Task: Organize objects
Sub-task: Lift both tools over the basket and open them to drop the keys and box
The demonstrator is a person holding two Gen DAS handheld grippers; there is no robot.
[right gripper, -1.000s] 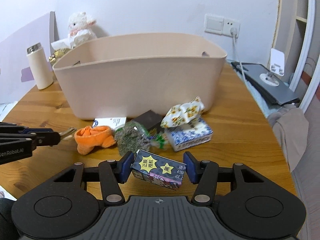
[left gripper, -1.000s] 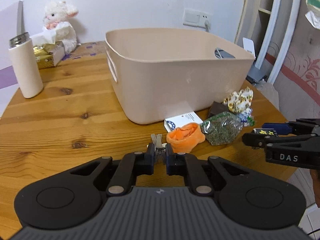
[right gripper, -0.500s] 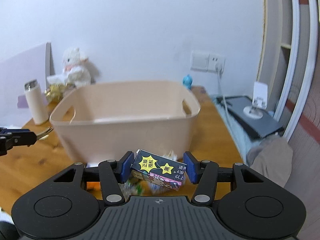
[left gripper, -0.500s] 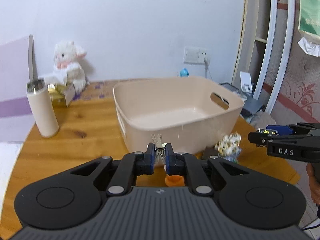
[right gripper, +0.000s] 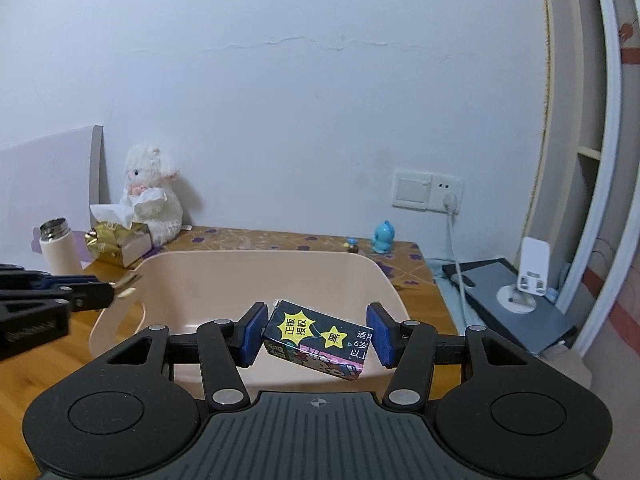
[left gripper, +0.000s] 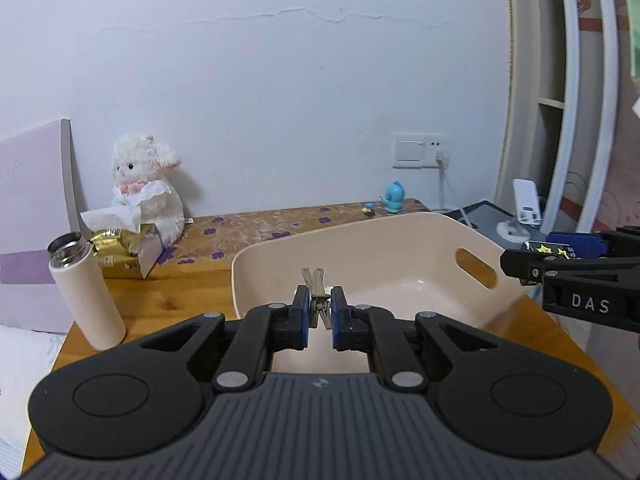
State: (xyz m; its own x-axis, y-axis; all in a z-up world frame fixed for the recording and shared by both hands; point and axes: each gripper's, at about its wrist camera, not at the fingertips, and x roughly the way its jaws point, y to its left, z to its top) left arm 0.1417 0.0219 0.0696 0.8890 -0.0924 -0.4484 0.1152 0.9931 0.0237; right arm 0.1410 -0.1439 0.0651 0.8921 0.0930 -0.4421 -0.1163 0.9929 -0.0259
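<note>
wall [right gripper: 280, 100]: white, cracked | wall socket [right gripper: 428, 190]: plug in | wooden table [left gripper: 192, 292] | white shelf frame [right gripper: 600, 152] right

Black tongs [left gripper: 320, 311] with blue pads, silver pivot screws, ribbed grey body

One bin [left gripper: 400, 256], one flask [left gripper: 86, 292], one plush lamb [left gripper: 144, 188] (two grippers).

Even, soft indoor light; edges bend strongly.
</note>
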